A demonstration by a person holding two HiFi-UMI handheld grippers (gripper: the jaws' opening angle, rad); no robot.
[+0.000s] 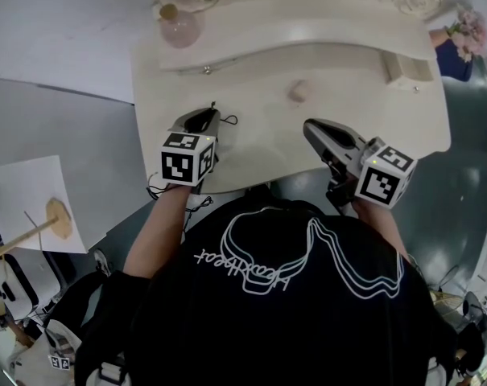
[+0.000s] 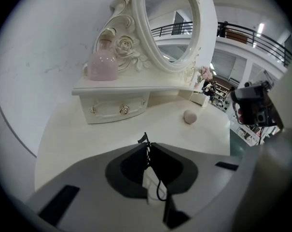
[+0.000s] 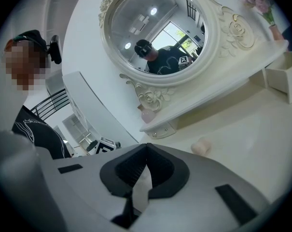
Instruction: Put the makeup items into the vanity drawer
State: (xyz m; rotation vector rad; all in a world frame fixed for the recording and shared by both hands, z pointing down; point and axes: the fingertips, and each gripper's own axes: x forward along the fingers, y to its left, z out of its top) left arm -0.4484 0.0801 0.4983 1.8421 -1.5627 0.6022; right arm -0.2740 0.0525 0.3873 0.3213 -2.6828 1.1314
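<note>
A beige makeup sponge [image 1: 298, 91] lies on the white vanity top [image 1: 251, 147], also seen in the left gripper view [image 2: 189, 116] and the right gripper view [image 3: 201, 146]. A pink perfume bottle [image 1: 179, 29] stands on the upper shelf at the left. My left gripper [image 1: 208, 112] is over the tabletop left of the sponge. Its jaws are shut on a thin black cord [image 2: 146, 140] that loops out beside the tip. My right gripper [image 1: 310, 125] hovers just in front of the sponge, shut and with nothing in it [image 3: 146, 148].
A small drawer [image 2: 118, 109] under the left shelf is closed. Another small drawer [image 1: 406, 67] at the right stands pulled out, and shows in the right gripper view [image 3: 283, 79]. The ornate oval mirror [image 3: 158, 33] rises behind. Pink flowers [image 1: 471, 27] are at the far right.
</note>
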